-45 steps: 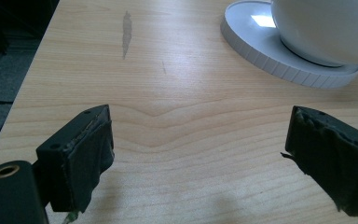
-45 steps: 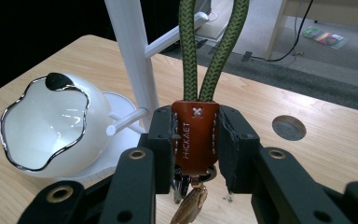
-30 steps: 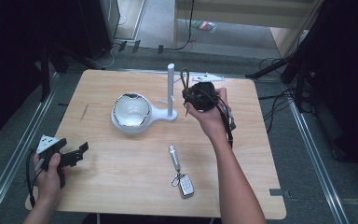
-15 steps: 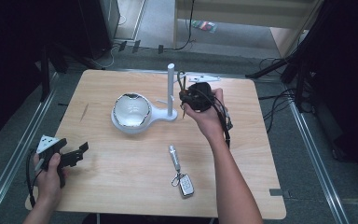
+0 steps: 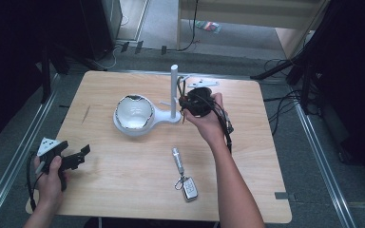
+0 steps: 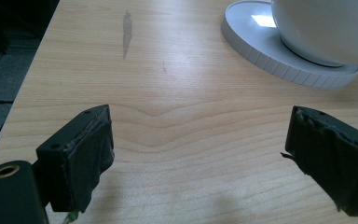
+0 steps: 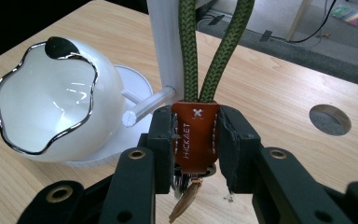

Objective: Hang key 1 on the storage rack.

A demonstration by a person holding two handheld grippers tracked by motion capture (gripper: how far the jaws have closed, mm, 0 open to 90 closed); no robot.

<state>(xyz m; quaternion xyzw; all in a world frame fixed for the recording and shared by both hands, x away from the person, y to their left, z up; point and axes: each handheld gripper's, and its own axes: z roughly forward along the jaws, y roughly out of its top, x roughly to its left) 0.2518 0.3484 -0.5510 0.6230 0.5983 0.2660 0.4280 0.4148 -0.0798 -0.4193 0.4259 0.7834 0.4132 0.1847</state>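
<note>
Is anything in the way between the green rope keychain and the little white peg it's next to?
Nothing visible blocks it. The right gripper is shut on the keychain's brown leather tab, and the green rope loop rises right beside the white post. The peg sticks out just left of the tab, with no object between them.

A lab or recording workspace is suggested rather than a home. A plain light-wood tabletop (image 5: 123, 190) is set on grey carpet (image 5: 313, 71), flanked by metal floor rails (image 5: 16, 156) on both sides. Black cables (image 5: 285, 107) are strewn across the floor, dark curtains (image 5: 24, 57) are hung around the area, and a wooden shelf unit (image 5: 247, 19) is seen behind.
</note>
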